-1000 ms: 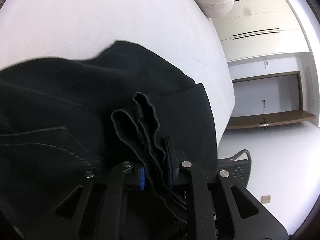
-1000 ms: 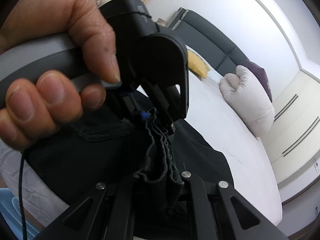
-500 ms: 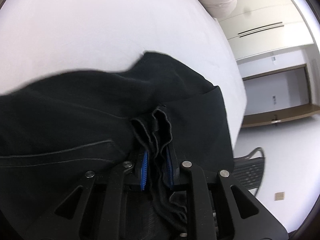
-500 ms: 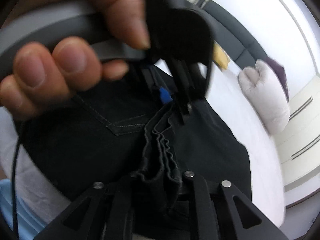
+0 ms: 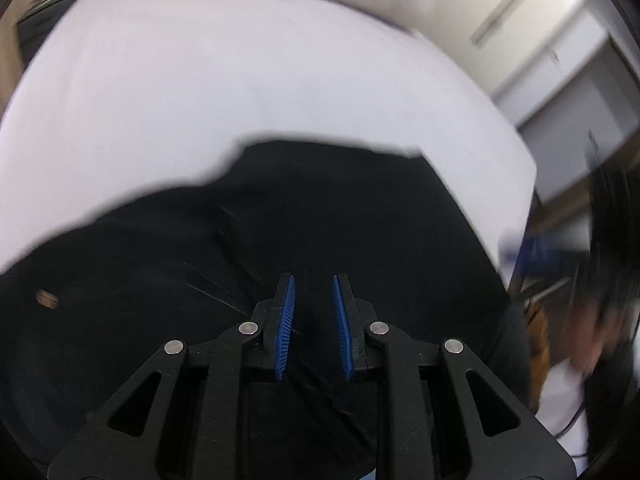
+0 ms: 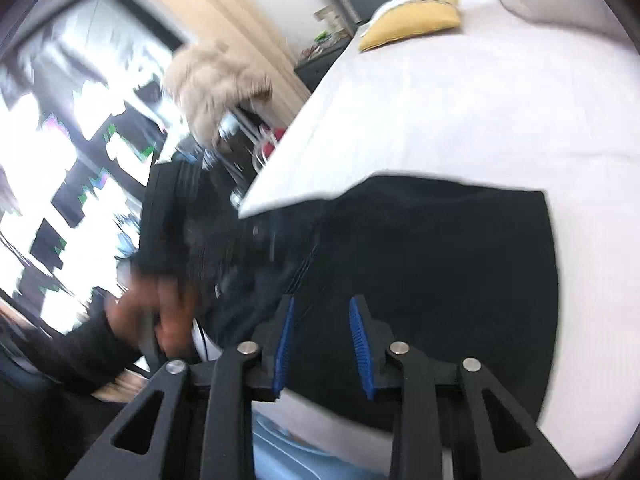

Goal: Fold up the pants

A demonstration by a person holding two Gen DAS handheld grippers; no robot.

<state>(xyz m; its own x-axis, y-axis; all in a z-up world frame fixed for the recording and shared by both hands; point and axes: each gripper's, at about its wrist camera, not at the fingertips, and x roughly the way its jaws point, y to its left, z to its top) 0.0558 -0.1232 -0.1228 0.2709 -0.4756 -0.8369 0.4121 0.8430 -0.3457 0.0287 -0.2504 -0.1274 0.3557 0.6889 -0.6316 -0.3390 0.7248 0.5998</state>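
both tools tilted down over black pants [image 5: 320, 216]: left tool [image 5: 314, 280] open, right tool [image 6: 322, 304] opening, both empty

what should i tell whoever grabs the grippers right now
Left gripper: jaws apart, nothing between the pads, over the pants.
Right gripper: jaws opening, nothing between them, above the pants' near edge.
Pants: black, lying in a compact dark block near the edge of the white bed.
Done: the pants lie released on the bed, apparently folded.
Left: check the fold is neat; views are blurred, so layers cannot be counted.
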